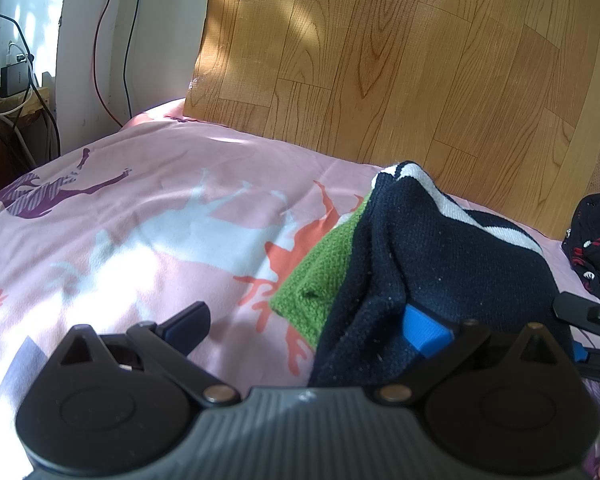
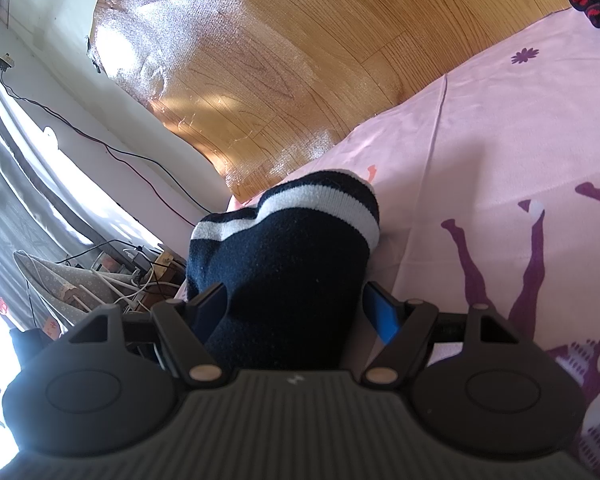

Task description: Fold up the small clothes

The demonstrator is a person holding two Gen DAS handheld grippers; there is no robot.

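A dark navy knitted garment (image 1: 432, 264) with white stripes, thick and fuzzy like a sock or small sweater, lies bunched on a smooth pink bedsheet (image 1: 148, 200) printed with purple, pale blue and orange deer shapes. Under its near edge a green piece (image 1: 316, 284) of coarser, loopy knit sticks out as a rough wedge. Behind the bed stands a sheet with a wood-plank pattern (image 1: 400, 60), glossy and wrinkled where sunlight hits it. At the far right a second dark garment (image 1: 596, 240) with red and white marks is cut off by the frame edge. The left gripper (image 1: 304, 320) stands wide apart: its left finger (image 1: 188, 320) rests bare over the sheet, while the blue-padded right finger (image 1: 424, 330) is half buried in the navy fabric, so nothing is pinched between the two. In the right wrist view the right gripper (image 2: 296, 308) also stands wide, with the navy garment (image 2: 284, 256) filling the gap between its fingers; its ribbed, white-banded cuff points away. The fabric appears to touch both pads, yet the folds hide the contact, so I cannot tell whether it is truly clamped.
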